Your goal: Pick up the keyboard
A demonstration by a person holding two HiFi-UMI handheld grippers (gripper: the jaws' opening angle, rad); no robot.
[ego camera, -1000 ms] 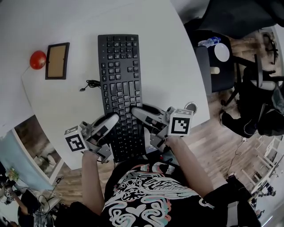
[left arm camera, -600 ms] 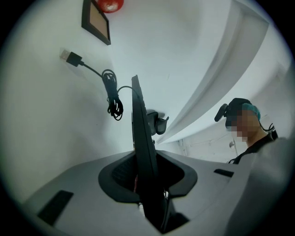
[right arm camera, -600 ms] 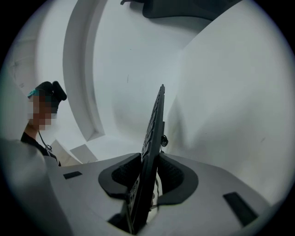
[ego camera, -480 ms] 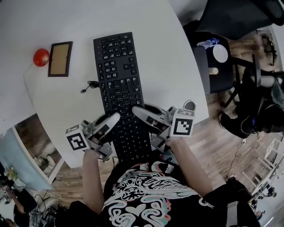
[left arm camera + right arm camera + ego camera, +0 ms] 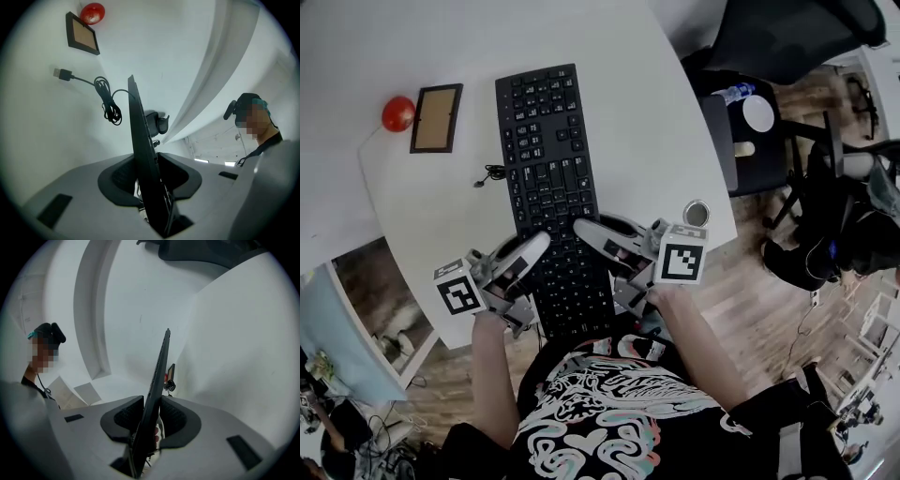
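Item one, black keyboard [image 5: 548,178]: set lengthwise down the middle of the white desk [image 5: 628,112], its far end well onto the top and its near end jutting past the near edge toward the person; whether the far end rests on the surface cannot be told. Item two, left claw [image 5: 534,248]: clenched on the keyboard's near left edge, pads against both faces, the jaws having just widened a little. Item three, right claw [image 5: 586,230]: clenched on the near right edge opposite, jaws having just drawn in onto the board. Item four, coiled black cable [image 5: 490,174] with a plug, just left of the keyboard. Item five, dark picture frame [image 5: 436,118], far left, a red ball [image 5: 397,112] just beside it. Item six, small round tin [image 5: 697,212], near right edge. Item seven, office chair [image 5: 787,37], beyond the desk at far right.
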